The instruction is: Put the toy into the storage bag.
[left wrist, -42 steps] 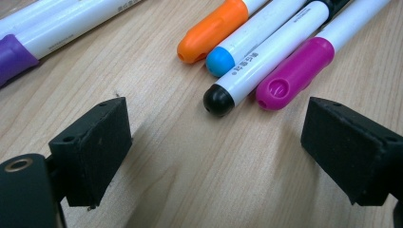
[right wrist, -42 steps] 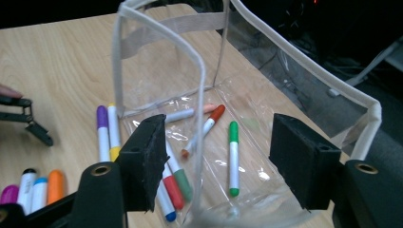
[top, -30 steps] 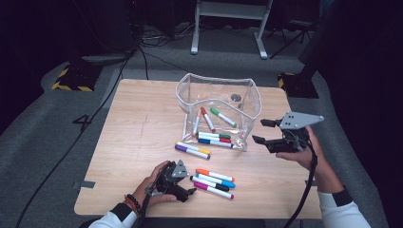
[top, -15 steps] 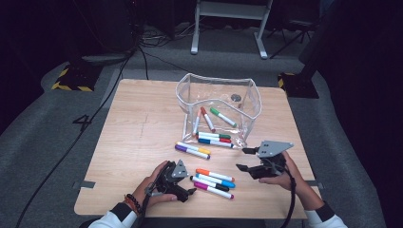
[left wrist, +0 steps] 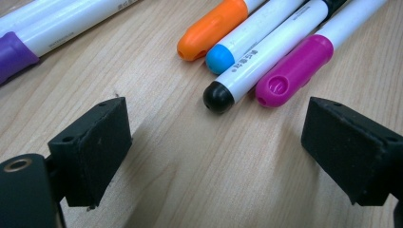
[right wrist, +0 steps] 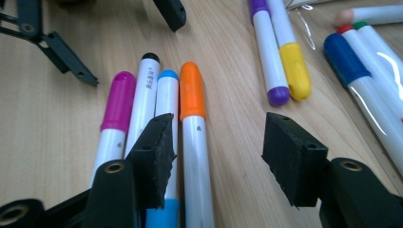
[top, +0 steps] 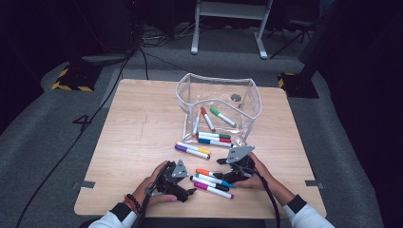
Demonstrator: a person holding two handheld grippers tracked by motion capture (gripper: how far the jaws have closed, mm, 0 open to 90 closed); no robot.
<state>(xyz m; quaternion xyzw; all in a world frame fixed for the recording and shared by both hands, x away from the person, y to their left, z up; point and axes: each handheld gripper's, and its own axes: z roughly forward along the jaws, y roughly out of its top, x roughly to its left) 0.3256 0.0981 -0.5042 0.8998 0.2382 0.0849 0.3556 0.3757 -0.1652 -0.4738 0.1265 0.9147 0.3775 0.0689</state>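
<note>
- High view: the right gripper (top: 227, 175) has come down from up beside the clear pouch (top: 252, 102) to the near row of four markers; a second ago it hung well above the table (top: 138, 128). Its tips now sit at the orange marker (top: 207, 172), the row's farthest one. Looks like the start of a pick, likely headed for the pouch, where several markers already lie.
- High view: the left gripper (top: 187, 192) hasn't moved, resting just left of the row. A purple marker (top: 189, 151) and a yellow one lie between row and pouch, untouched.
- Left gripper view: jaws spread wide, nothing between them but wood. Cap ends of the black marker (left wrist: 249, 78) and pink marker (left wrist: 304, 61) lie just ahead. Small grey print on the black one's barrel, too blurred to read.
- Right gripper view: jaws spread, straddling the orange marker's barrel without gripping it; left pad over the blue marker (right wrist: 166, 109). The black marker's barrel carries small print, unreadable.
</note>
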